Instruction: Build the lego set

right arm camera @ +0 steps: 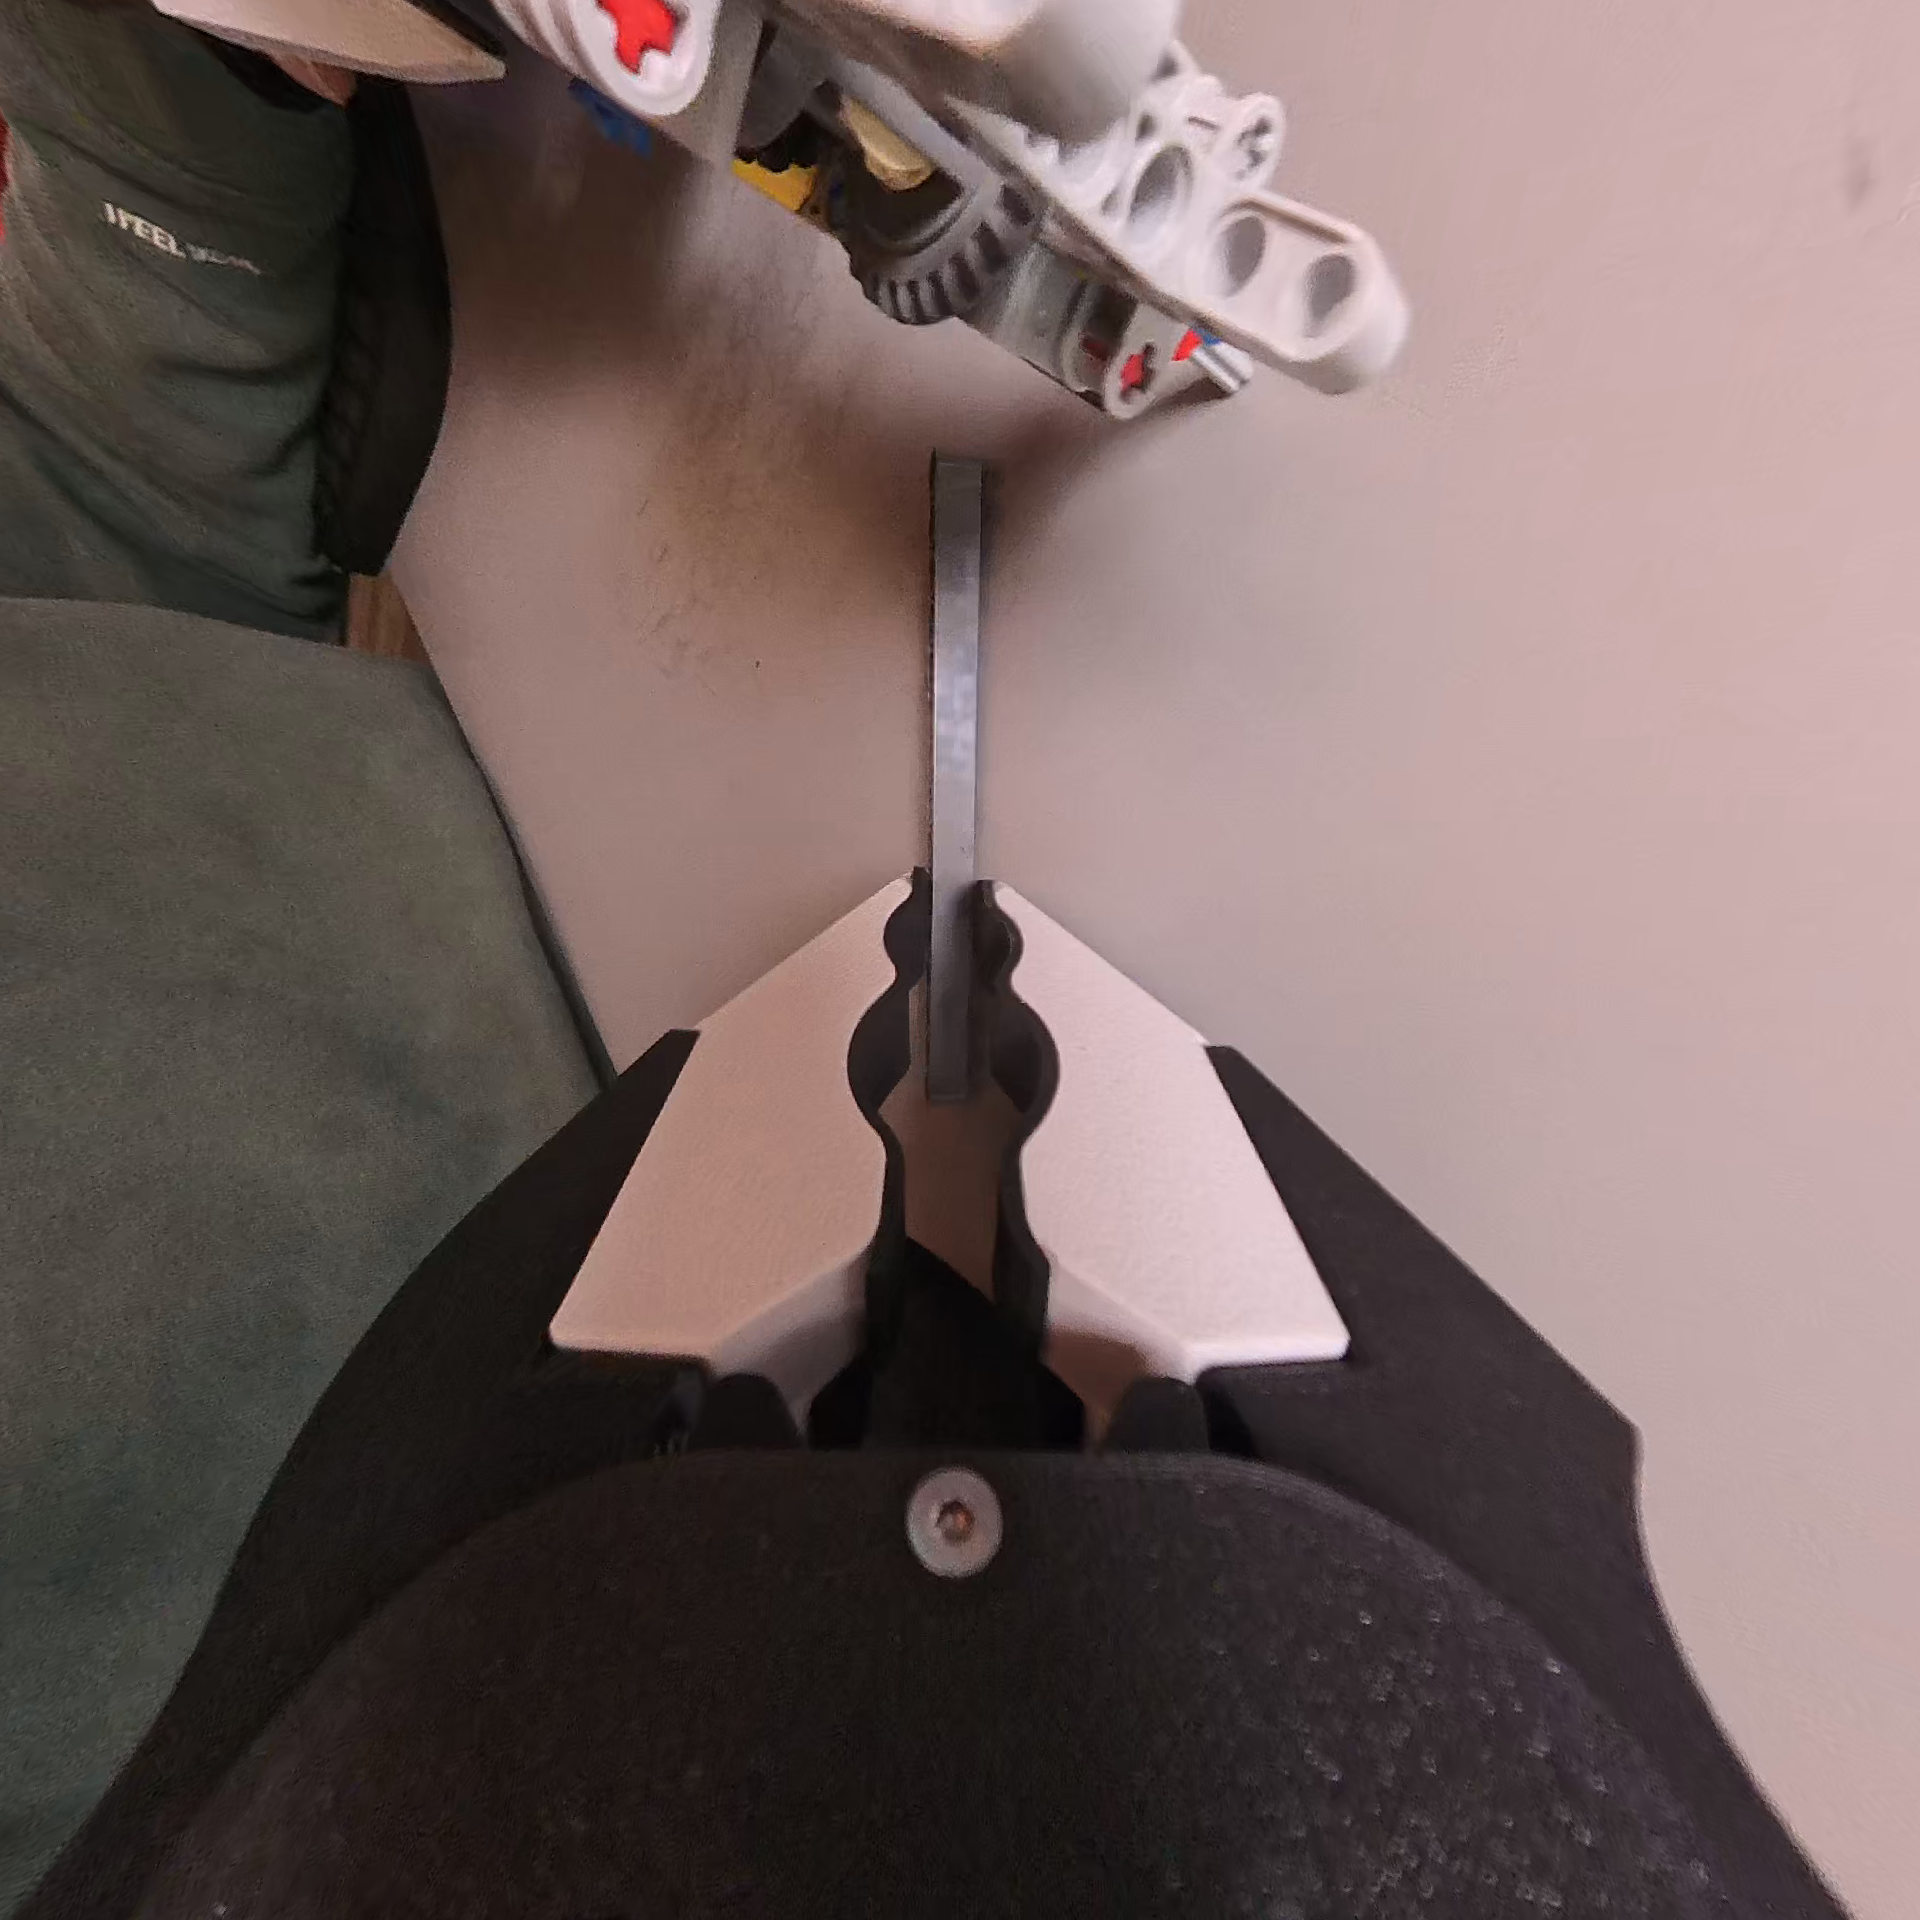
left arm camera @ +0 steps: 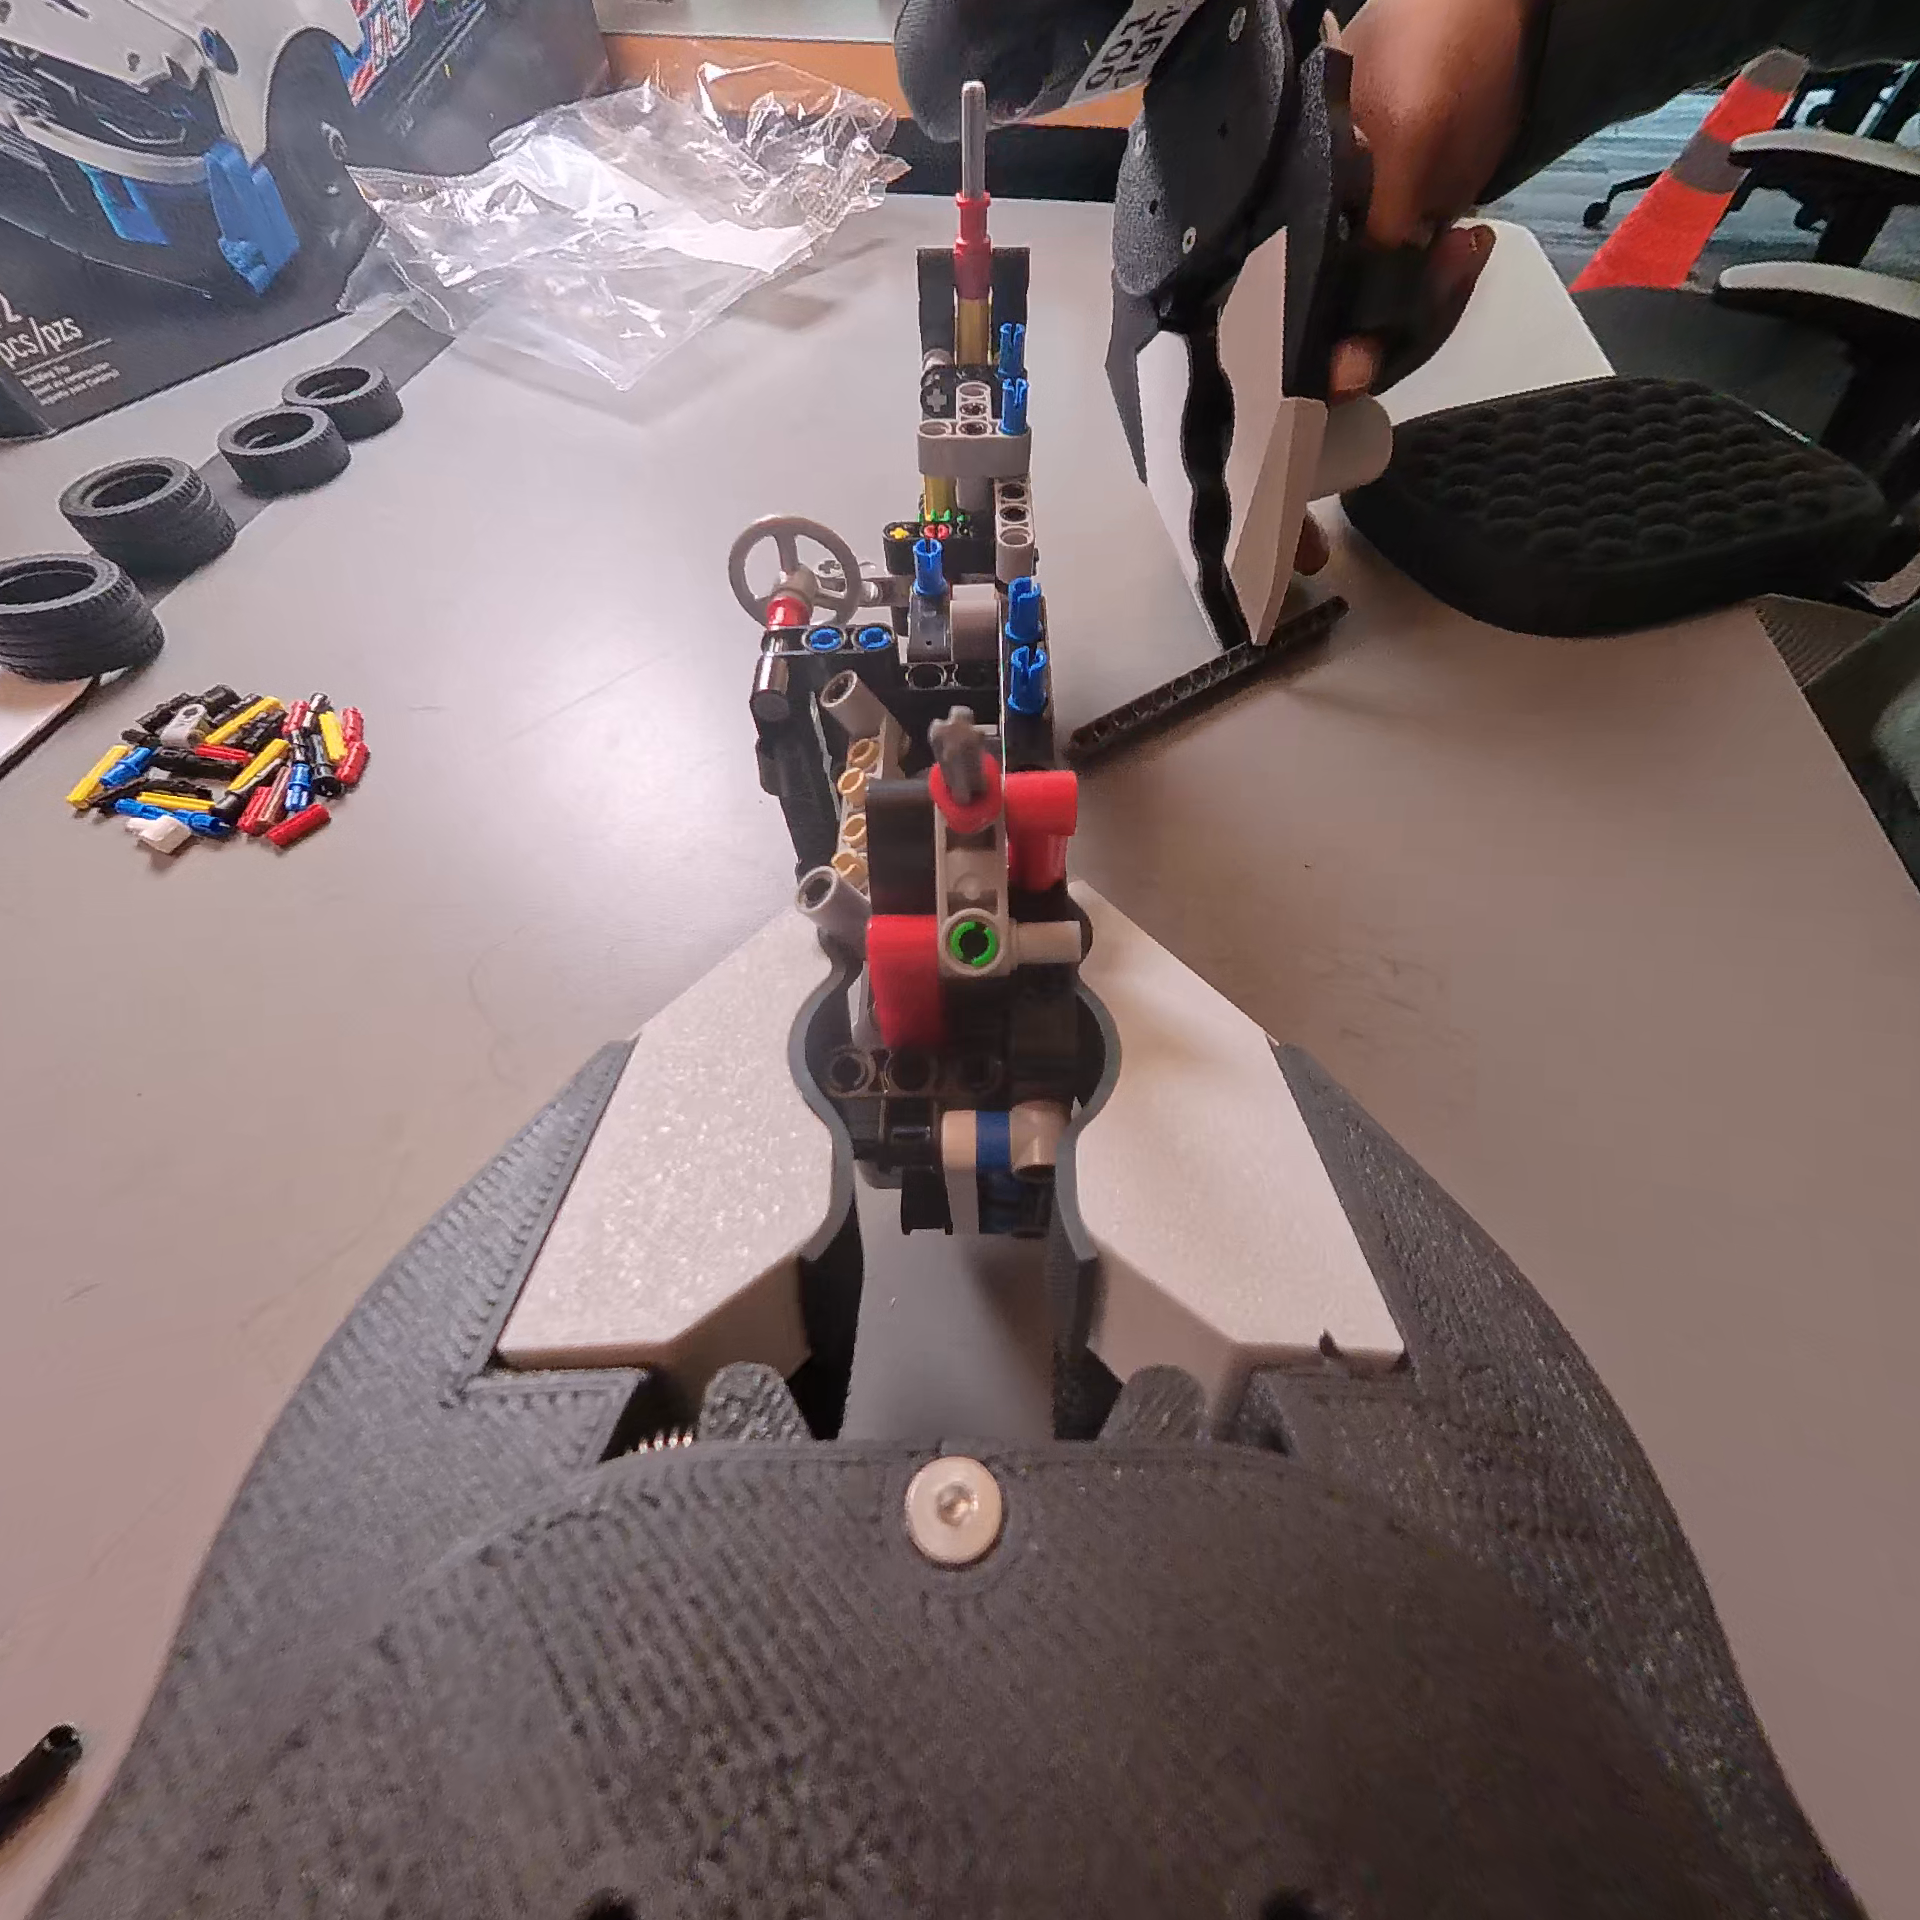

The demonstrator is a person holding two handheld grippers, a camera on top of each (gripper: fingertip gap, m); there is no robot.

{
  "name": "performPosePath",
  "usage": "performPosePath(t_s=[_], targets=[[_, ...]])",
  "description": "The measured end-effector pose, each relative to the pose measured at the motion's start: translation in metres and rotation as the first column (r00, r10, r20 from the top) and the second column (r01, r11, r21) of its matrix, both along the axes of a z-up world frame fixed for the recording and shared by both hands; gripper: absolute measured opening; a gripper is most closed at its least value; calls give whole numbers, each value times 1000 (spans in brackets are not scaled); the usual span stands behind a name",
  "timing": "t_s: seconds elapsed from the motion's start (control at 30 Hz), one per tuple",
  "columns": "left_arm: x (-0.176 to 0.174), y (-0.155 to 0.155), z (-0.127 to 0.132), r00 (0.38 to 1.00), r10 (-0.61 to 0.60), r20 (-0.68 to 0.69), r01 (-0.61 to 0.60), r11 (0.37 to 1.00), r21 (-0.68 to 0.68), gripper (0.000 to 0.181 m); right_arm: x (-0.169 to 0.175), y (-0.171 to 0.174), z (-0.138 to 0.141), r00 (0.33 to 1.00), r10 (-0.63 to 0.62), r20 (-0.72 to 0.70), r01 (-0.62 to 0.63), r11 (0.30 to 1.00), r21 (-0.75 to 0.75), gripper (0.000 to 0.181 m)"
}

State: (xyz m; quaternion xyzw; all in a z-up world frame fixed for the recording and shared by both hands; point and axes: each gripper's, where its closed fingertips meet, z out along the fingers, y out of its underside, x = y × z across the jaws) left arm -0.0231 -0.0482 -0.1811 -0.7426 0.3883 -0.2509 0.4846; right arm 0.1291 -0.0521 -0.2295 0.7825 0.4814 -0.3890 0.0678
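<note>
A long, partly built lego chassis (left arm camera: 956, 644) in black, grey, red and blue stands on the grey table (left arm camera: 416, 1039), stretching away from me. My left gripper (left arm camera: 956, 966) is shut on its near end. To its right, my right gripper (left arm camera: 1242, 634) points down at the table and is shut on a long black beam (left arm camera: 1205, 675). In the right wrist view the beam (right arm camera: 956, 727) runs straight out between the fingers of the right gripper (right arm camera: 948, 883), toward the chassis's grey end (right arm camera: 1195, 208) at the top.
A pile of small coloured pins (left arm camera: 223, 764) and several black tyres (left arm camera: 156, 509) lie at the left. The set's box (left arm camera: 156, 208) and empty clear bags (left arm camera: 623, 229) are at the back left. A black chair seat (left arm camera: 1621, 499) is beyond the table's right edge. The left gripper's tips are roughly 15 centimetres from the right gripper's.
</note>
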Motion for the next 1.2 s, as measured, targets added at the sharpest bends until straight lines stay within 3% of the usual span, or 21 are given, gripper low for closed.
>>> performPosePath(t_s=[0.2, 0.33, 0.4, 0.47, 0.6, 0.7, 0.77, 0.87, 0.97, 1.13, 1.2], targets=[[0, 0, 0, 1000, 2, -5, -2, 1000, 3, 34, 10, 13, -1, 998, -55, -5, 55, 998, 14, 5], [0, 0, 0, 1000, 3, -7, -3, 1000, 4, 34, 5, 22, 12, 993, -45, -105, 62, 985, 162, 17], [0, 0, 0, 1000, 2, -7, -2, 1000, 4, 34, 4, 22, 20, 988, 38, -150, 13, 946, 324, 19], [0, 0, 0, 1000, 1, -7, -1, 1000, 4, 34, 5, 16, 22, 978, 162, -134, -73, 858, 508, 20], [1, 0, 0, 1000, -1, -4, 1, 1000, 4, 34, 8, 10, 2, 954, 296, 46, -240, 662, 710, 18], [1, 0, 0, 1000, 0, -11, 0, 1000, 10, 34, 0, 8, -3, 960, 276, 38, -226, 691, 686, 13], [1, -1, 0, 1000, 0, -16, 1, 1000, 16, 34, -4, 15, -5, 958, 282, 48, -234, 674, 700, 4], [2, -1, 0, 1000, -4, -12, 4, 1000, 18, 34, -6, -1, -1, 896, 444, 20, -344, 665, 663, 4], [3, -2, 1, 1000, -9, -6, 9, 1000, 22, 34, -11, -16, 32, 822, 567, -51, -403, 643, 651, 4], [4, -4, 1, 999, -34, 10, 34, 999, 14, 34, -46, -1, 133, 722, 690, 51, -442, 404, 801, 4], [5, -7, 1, 998, -53, 14, 53, 999, 12, 34, -67, 4, 163, 697, 713, 74, -455, 361, 814, 4]])
